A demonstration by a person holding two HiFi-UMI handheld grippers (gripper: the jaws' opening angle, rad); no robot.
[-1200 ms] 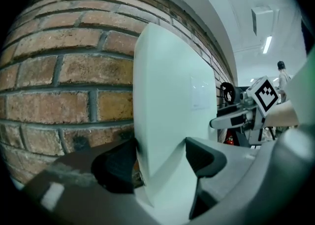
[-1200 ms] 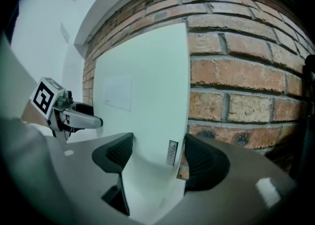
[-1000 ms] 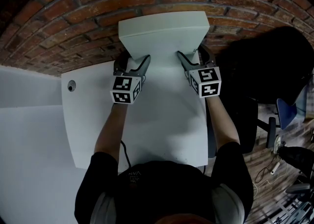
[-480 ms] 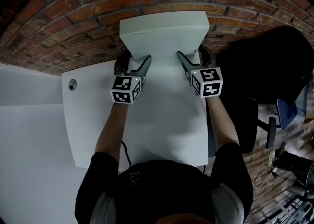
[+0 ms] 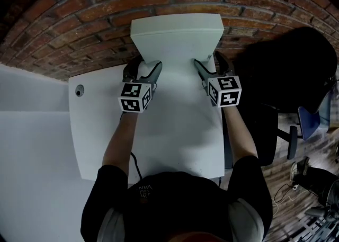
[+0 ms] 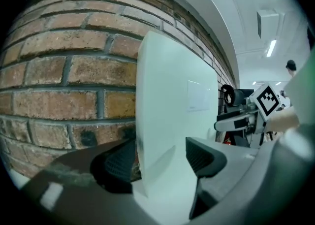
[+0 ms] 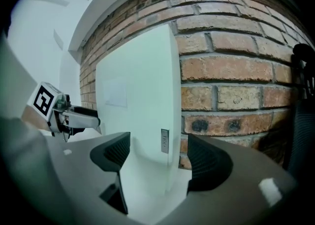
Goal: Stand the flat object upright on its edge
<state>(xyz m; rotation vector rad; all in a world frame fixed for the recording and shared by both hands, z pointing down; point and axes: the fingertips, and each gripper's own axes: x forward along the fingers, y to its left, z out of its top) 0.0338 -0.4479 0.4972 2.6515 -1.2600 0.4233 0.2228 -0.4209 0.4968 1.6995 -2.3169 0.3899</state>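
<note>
Already up on its lower edge, a flat white panel (image 5: 177,39) stands at the back of a white desk (image 5: 175,140), its rear face close against a red brick wall (image 5: 79,18). Whether it leans on the bricks or stands just clear of them cannot be told.

A person in dark short sleeves reaches forward with both arms, one gripper at each side of the panel. The left gripper (image 5: 144,69) straddles the panel's left edge low down. Its jaws are spread wide, one tucked between panel and wall right by the back face, the other standing off the front face with a clear gap. The right gripper (image 5: 208,65) straddles the right edge in the same way. Its jaws are also wide apart, one in front and one on the wall side, with neither pad pressing on the panel. A small grey label (image 7: 164,141) sits low on that right edge, between the right gripper's jaws.

Both grippers rest near the desk's surface, well apart from each other, with the panel's front face between them. A round hole (image 5: 79,91) marks the desk's left corner. A black chair (image 5: 286,71) stands beside the desk on the person's right.
</note>
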